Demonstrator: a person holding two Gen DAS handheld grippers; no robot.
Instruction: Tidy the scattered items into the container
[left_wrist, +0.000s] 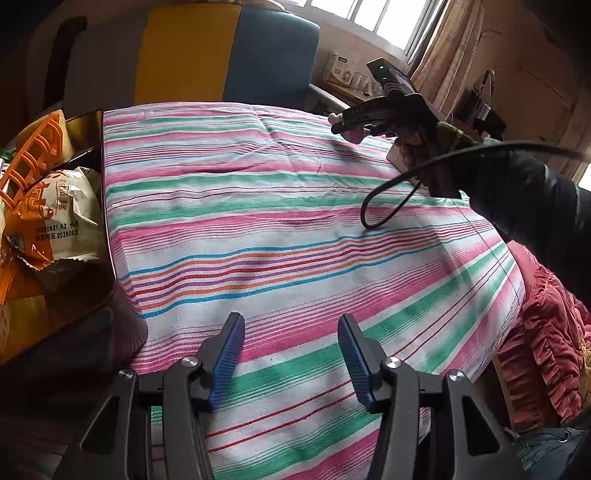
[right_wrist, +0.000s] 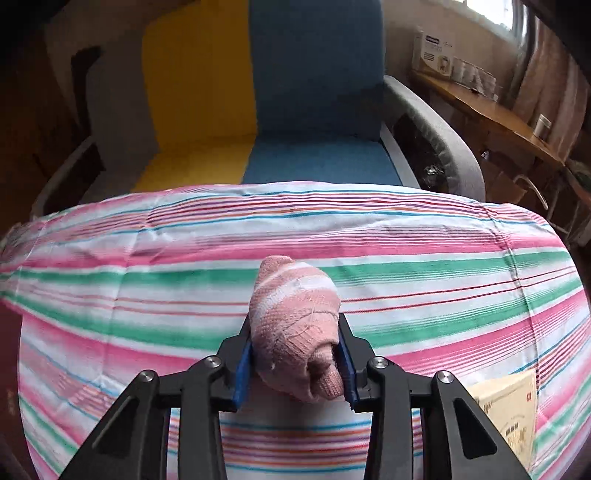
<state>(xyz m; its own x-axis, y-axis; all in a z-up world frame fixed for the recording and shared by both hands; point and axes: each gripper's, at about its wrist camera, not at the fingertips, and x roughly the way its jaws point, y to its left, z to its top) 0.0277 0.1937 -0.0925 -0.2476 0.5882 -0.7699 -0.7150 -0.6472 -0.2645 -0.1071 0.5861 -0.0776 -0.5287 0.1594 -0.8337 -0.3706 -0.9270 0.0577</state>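
One rolled sock (right_wrist: 293, 325), two tools (left_wrist: 291, 354).

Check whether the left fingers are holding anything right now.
No, the left fingers stand apart over the striped cloth with nothing between them.

Black hand-held tongs, blue pads

Left tongs (left_wrist: 291, 356) and right tongs (right_wrist: 295, 360): black linkage arms, silver screws, ribbed blue pads (left_wrist: 228, 360); black cable (left_wrist: 391, 192), dark sleeve (left_wrist: 532, 206).

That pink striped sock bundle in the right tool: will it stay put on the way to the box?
Probably. The sock bundle looks soft and knitted, so the right tool, shut on it, likely sinks in and holds. It seems light. Its free end may sag or unroll.
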